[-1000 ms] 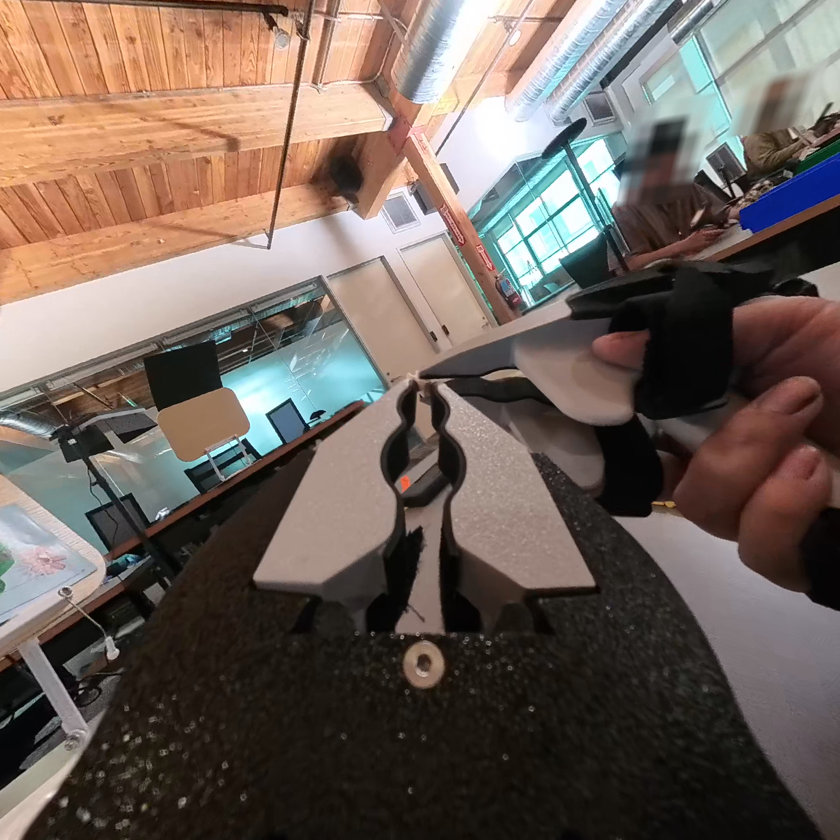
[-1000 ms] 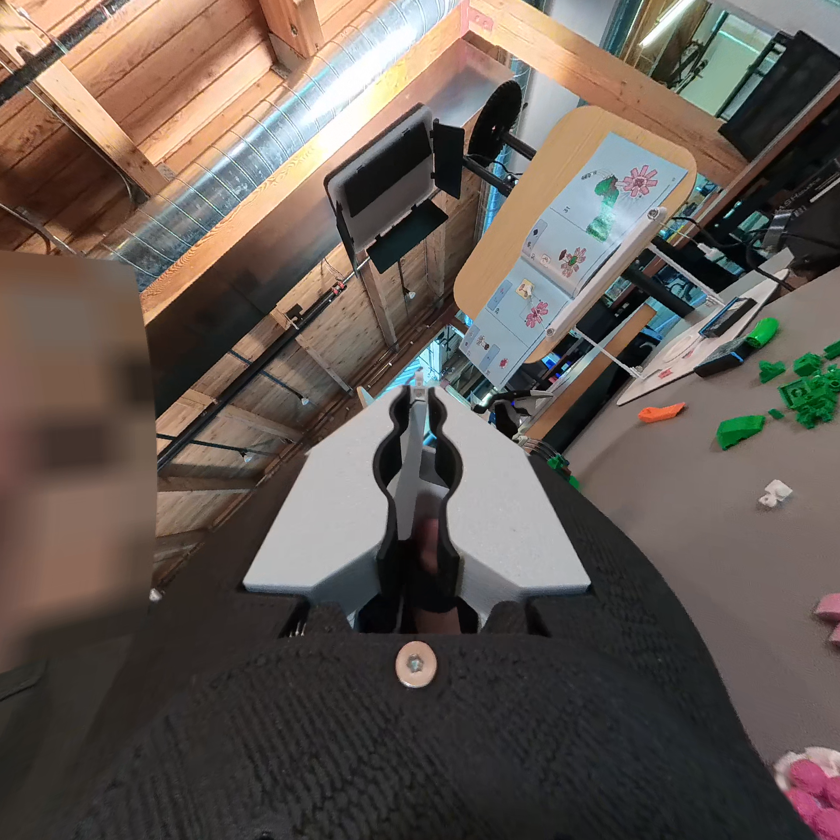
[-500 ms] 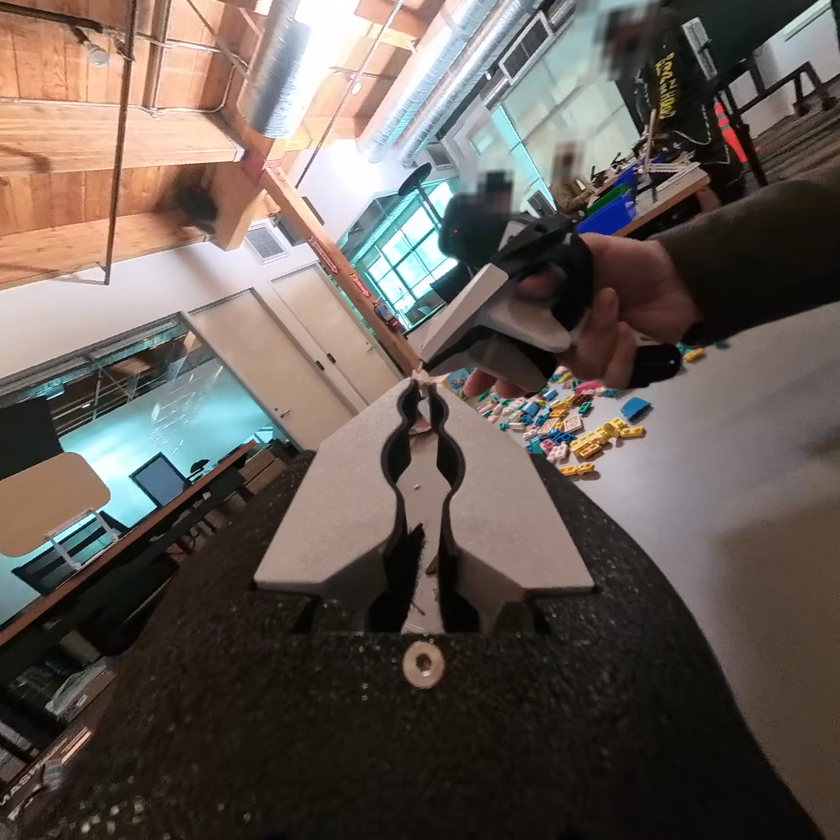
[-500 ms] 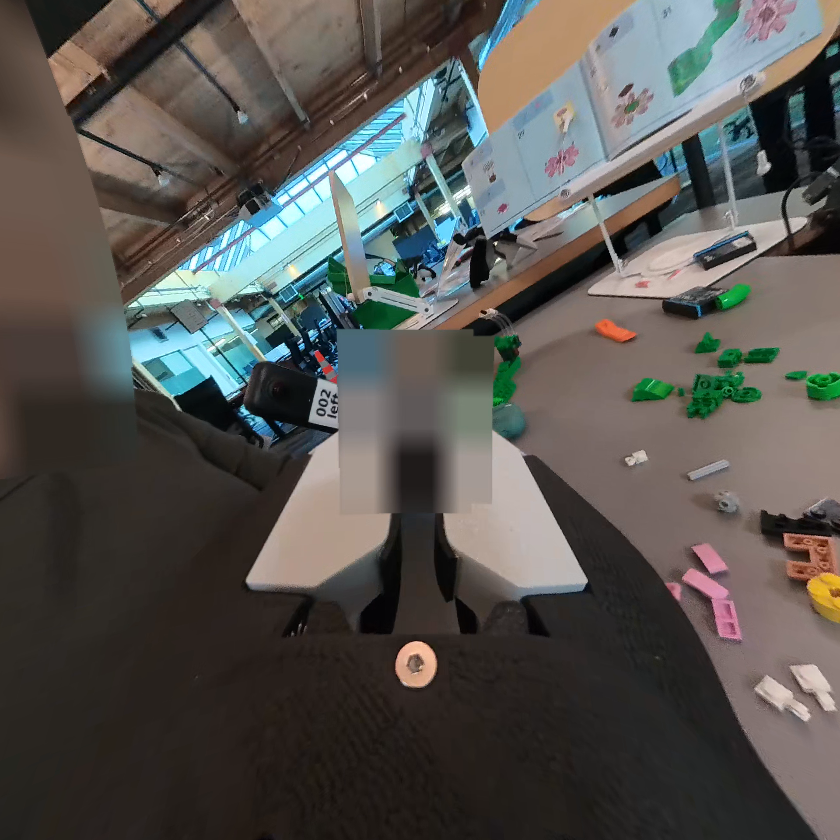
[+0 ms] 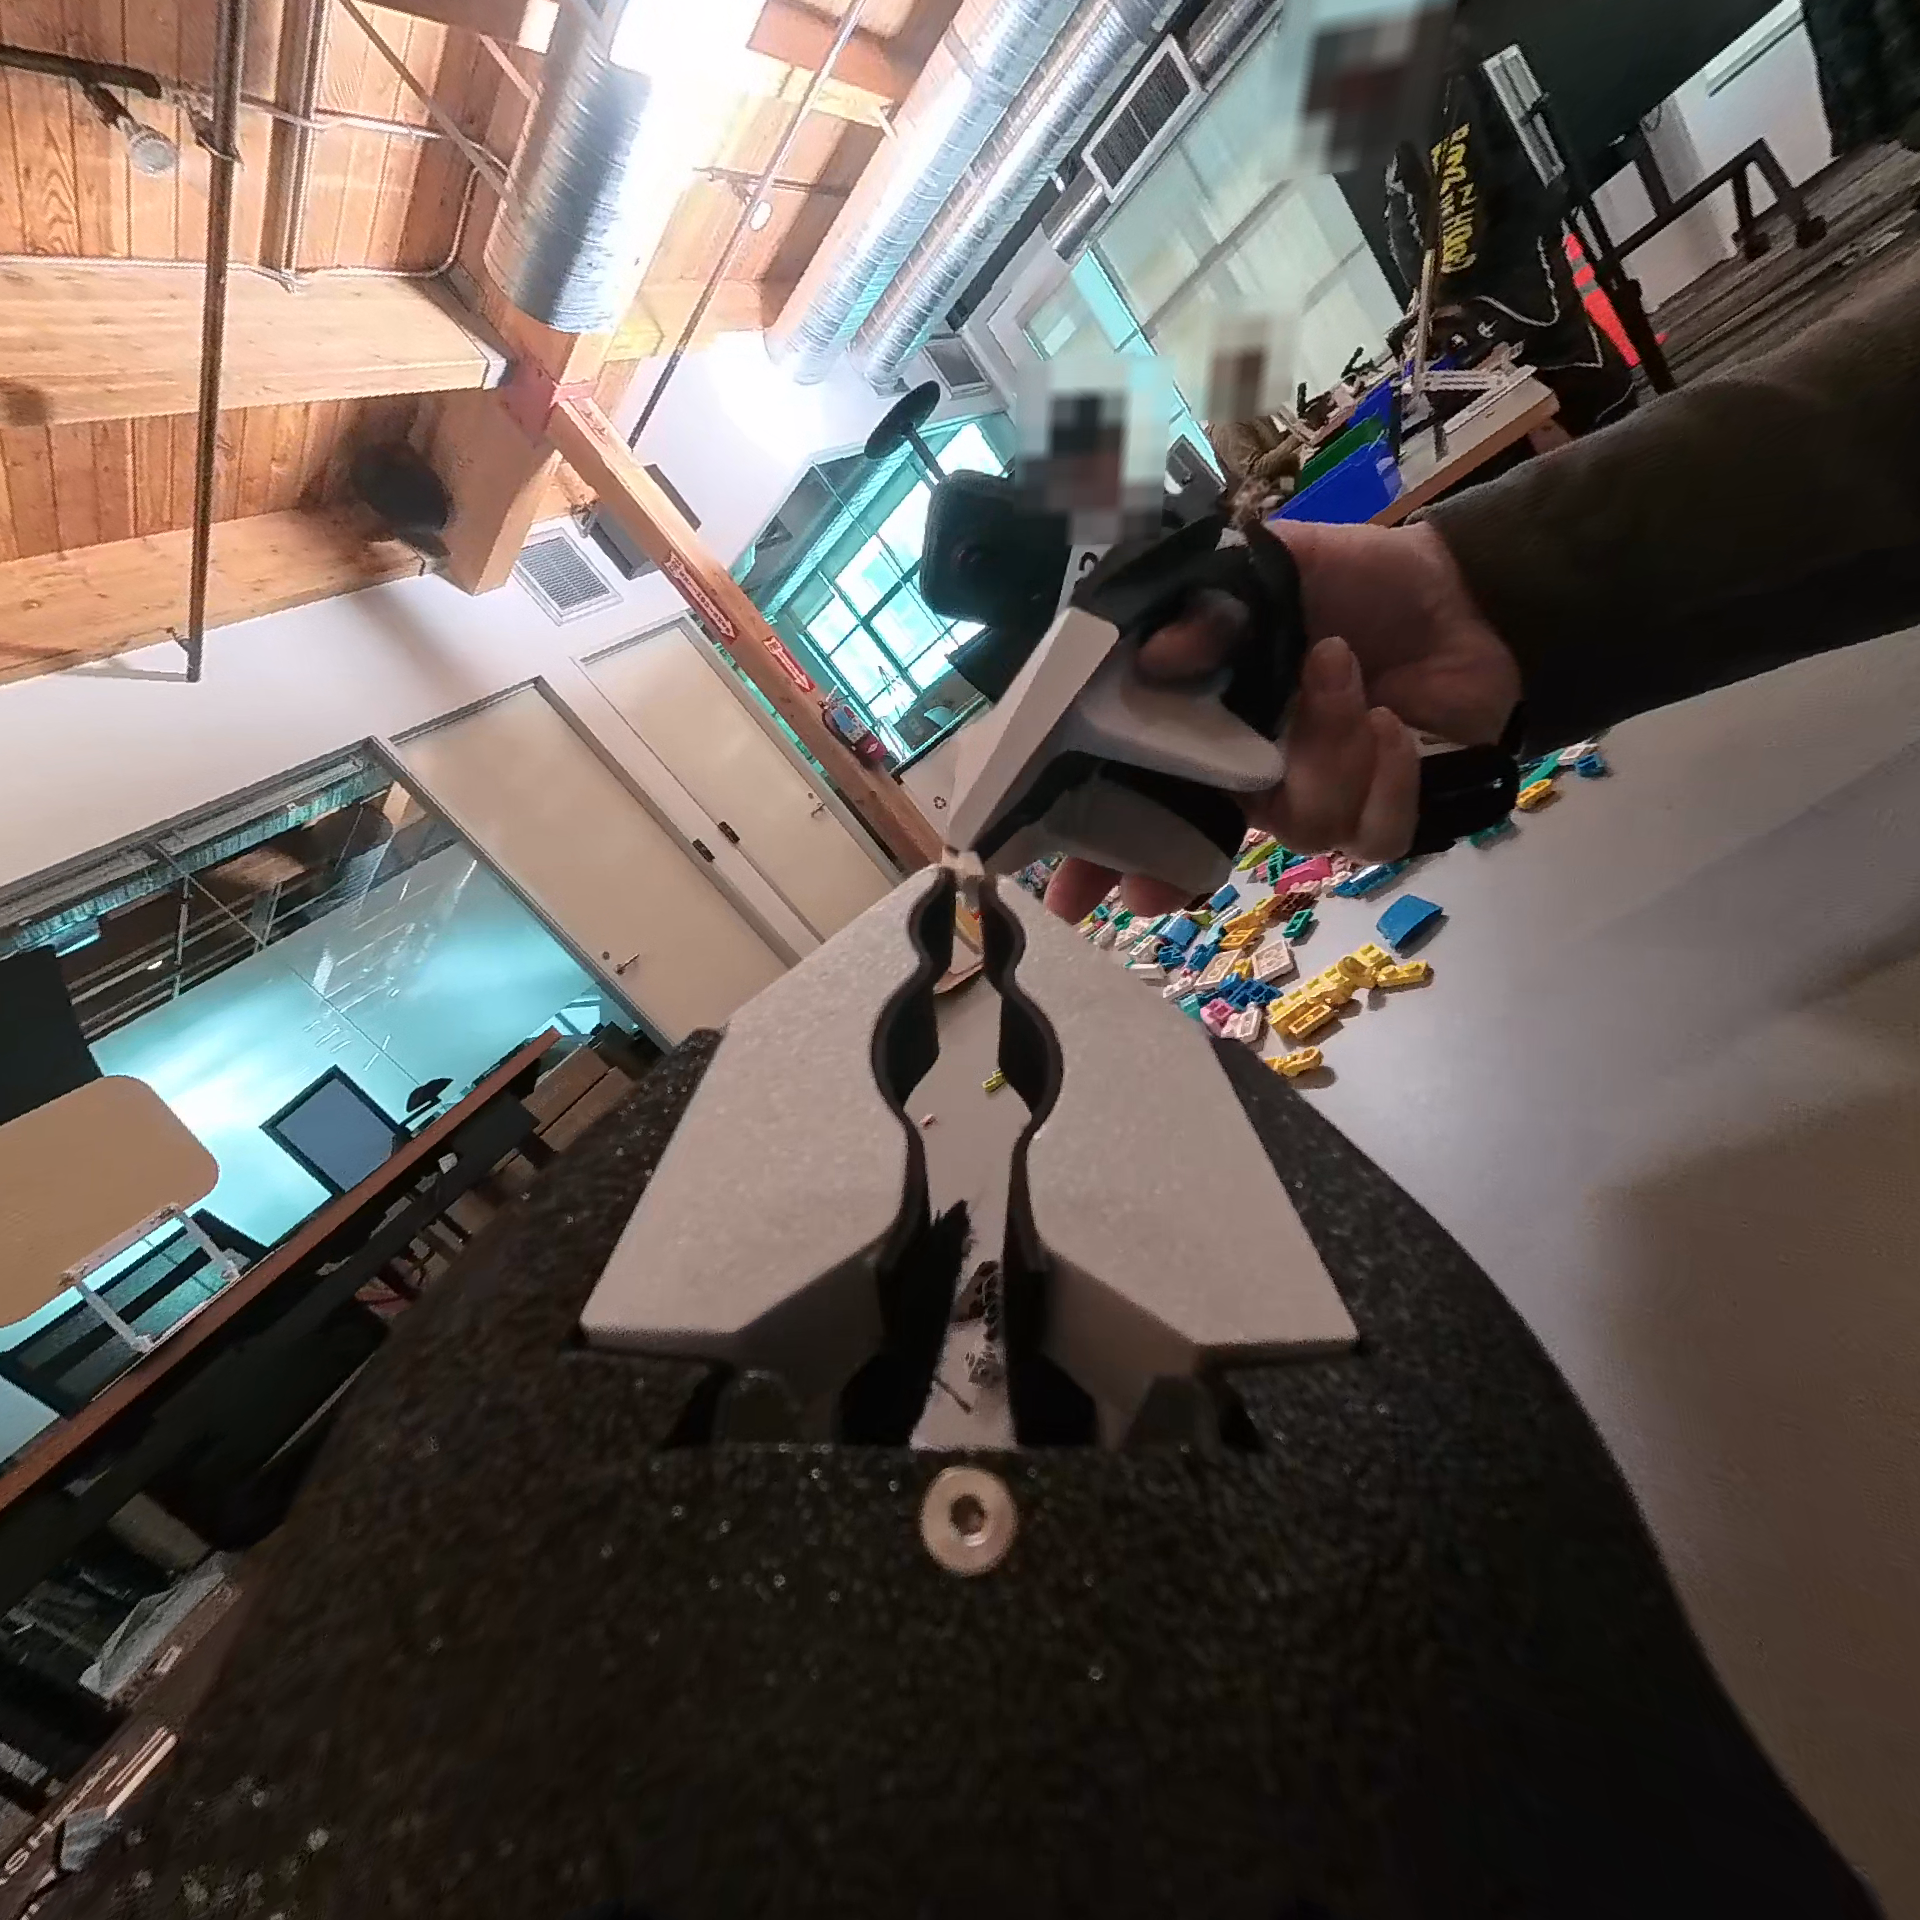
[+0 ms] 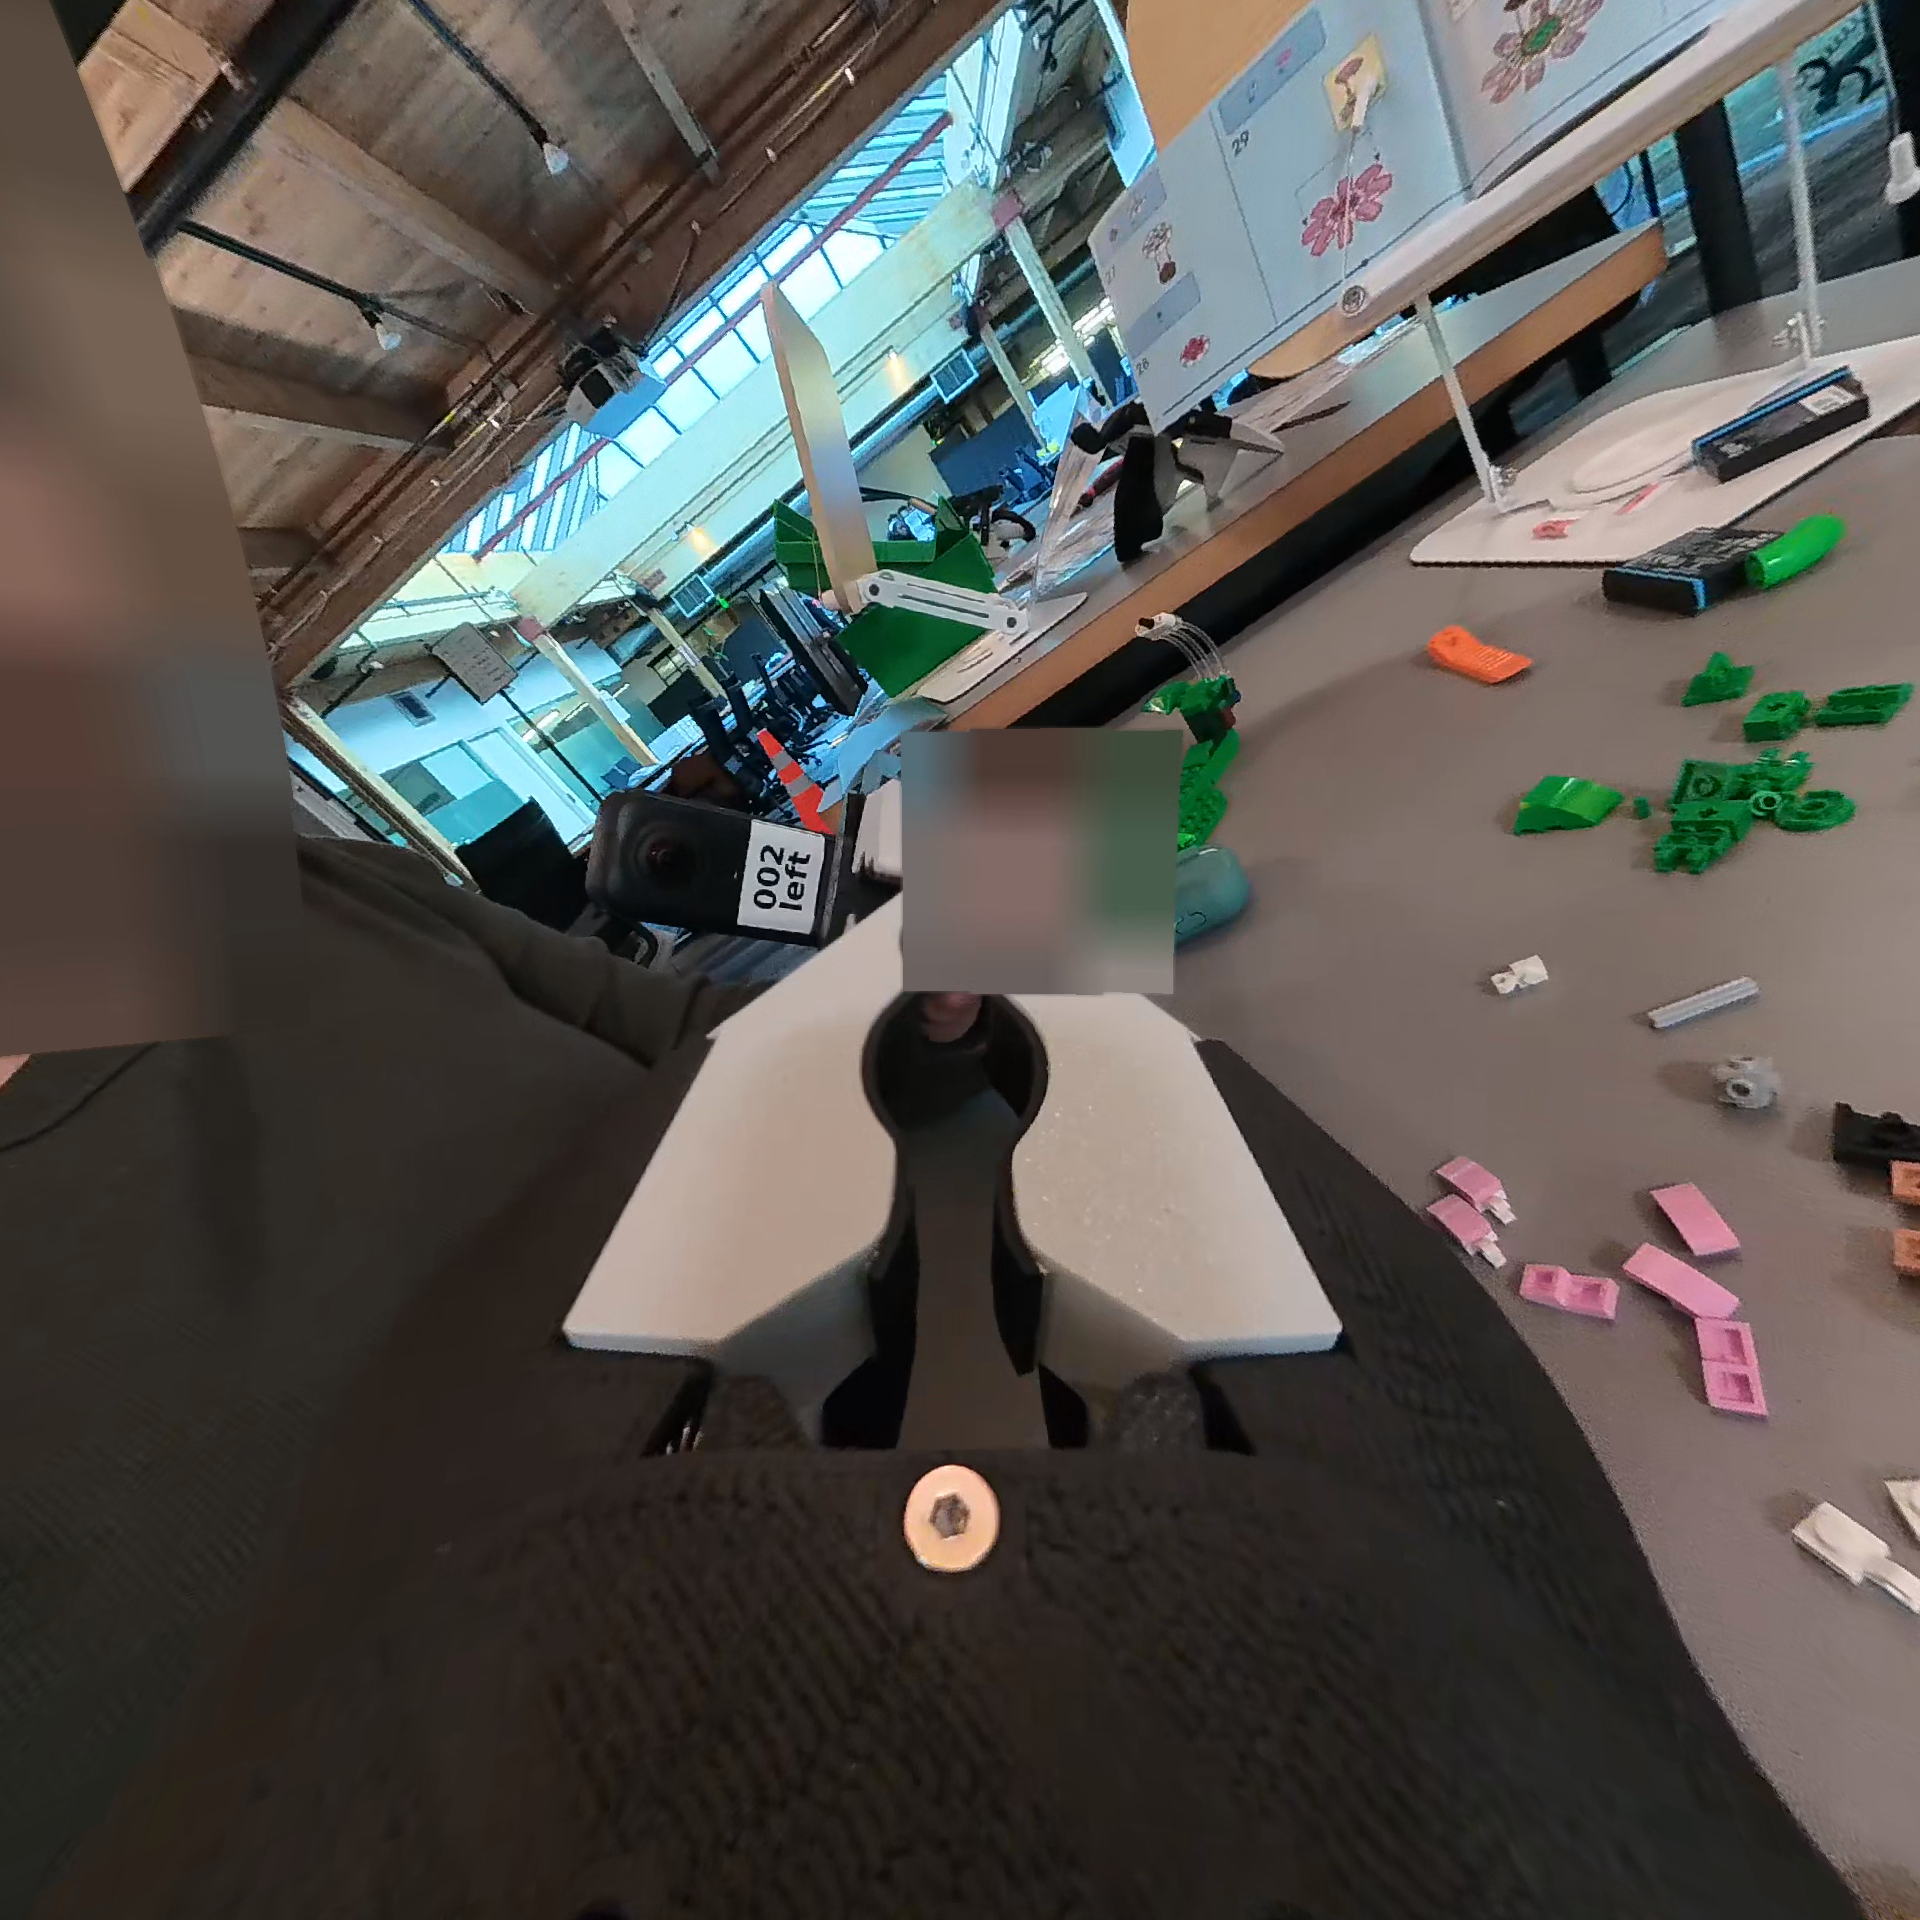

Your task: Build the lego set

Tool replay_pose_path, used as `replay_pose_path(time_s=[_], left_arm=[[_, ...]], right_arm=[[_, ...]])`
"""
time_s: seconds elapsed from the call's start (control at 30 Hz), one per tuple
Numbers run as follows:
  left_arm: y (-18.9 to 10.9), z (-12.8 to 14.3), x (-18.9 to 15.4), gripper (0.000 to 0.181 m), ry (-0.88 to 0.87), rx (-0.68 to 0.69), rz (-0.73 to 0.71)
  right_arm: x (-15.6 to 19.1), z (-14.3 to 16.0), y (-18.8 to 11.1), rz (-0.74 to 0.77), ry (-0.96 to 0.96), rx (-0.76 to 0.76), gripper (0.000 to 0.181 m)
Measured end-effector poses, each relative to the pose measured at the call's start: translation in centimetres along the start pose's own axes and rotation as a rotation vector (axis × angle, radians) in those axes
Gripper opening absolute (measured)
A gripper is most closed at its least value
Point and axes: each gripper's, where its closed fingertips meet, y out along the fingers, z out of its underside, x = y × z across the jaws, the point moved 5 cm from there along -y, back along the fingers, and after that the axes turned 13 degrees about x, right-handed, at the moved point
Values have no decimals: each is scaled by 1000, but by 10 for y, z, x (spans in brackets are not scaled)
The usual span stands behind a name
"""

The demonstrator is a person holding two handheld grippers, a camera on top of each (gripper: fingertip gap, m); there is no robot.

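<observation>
My left gripper [image 5: 961, 873] is shut, and a small white piece [image 5: 962, 860] sticks out between its tips. My right gripper [image 5: 975, 844], held by a hand [image 5: 1371, 717], comes in from the upper right. Its jaws are closed to a point that touches the white piece. I cannot tell whether it grips the piece too. In the right wrist view, a blur patch hides the tips of my right gripper's fingers [image 6: 1122, 1174]. The left gripper's camera [image 6: 675, 862] shows just beyond them. Both grippers are held above the grey table [image 5: 1662, 1039].
A pile of mixed coloured bricks [image 5: 1257, 966] and a blue curved piece [image 5: 1408, 920] lie past the grippers. To the right lie green pieces [image 6: 1745, 800], pink tiles [image 6: 1683, 1278], white pieces [image 6: 1860, 1548], a grey rod [image 6: 1704, 1003], an orange piece [image 6: 1475, 655] and a green plant build [image 6: 1205, 748]. An instruction booklet [image 6: 1351, 156] stands behind.
Both views have swung down from the ceiling towards the table. The two grippers have stayed tip to tip, and the right gripper's hand now sits farther off in the left wrist view.
</observation>
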Motion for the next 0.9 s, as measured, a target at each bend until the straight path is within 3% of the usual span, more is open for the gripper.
replay_pose_path(time_s=[0.2, 0.33, 0.43, 0.57, 0.67, 0.9], left_arm=[[-1, 1, -1, 2, 7, -7, 23], [7, 13, -1, 3, -130, 30, 71], [16, 30, 2, 24, -262, 167, 129], [27, 52, -3, 29, -431, 353, 298], [42, 64, -8, 31, -492, 480, 374], [77, 82, -18, 33, -235, 755, 620]], right_arm=[[-1, 2, 0, 6, -6, 9, 2], [-8, 6, -10, 142, -52, -3, 2], [-26, 17, -34, 357, -104, -20, 2], [-40, 40, -55, 519, -109, -57, 2], [-41, 46, -62, 554, -104, -86, 1], [-49, 49, -67, 535, -85, -128, 2]])
